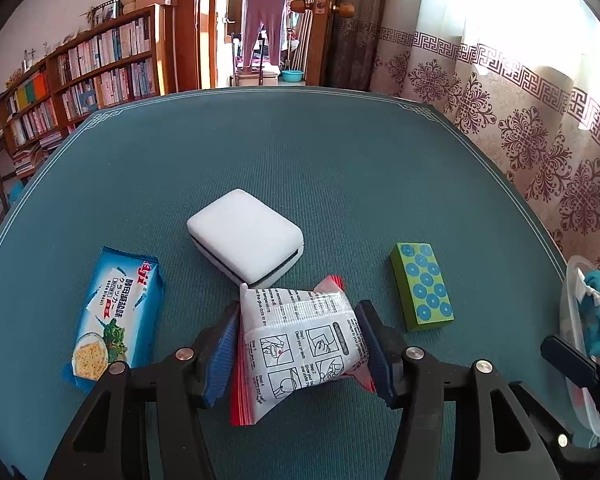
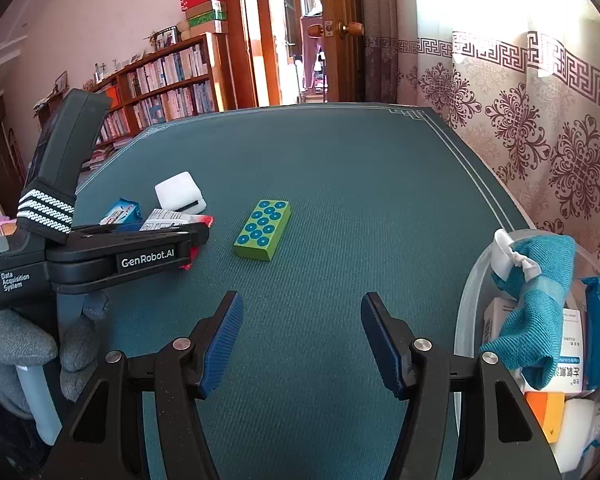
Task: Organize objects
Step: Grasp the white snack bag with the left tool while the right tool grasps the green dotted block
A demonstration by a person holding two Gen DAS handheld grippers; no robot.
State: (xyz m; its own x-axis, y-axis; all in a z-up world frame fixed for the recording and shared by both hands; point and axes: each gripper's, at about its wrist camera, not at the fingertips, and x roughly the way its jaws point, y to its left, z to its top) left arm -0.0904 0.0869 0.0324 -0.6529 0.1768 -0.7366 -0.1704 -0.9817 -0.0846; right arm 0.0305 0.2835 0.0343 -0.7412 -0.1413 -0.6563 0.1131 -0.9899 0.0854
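Left tool [image 1: 298, 344] pinches crinkly plastic packet [image 1: 300, 344] over ribbed mat [image 1: 340, 168]

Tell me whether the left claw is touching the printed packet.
Touching. The left wrist view shows the left claw with both blue pads pressed against the printed packet, which buckles between them.

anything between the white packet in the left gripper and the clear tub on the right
Nothing blocks it. The left gripper is shut on the white packet; the green dotted block lies farther back on the mat, and the open right gripper hovers beside the clear tub.
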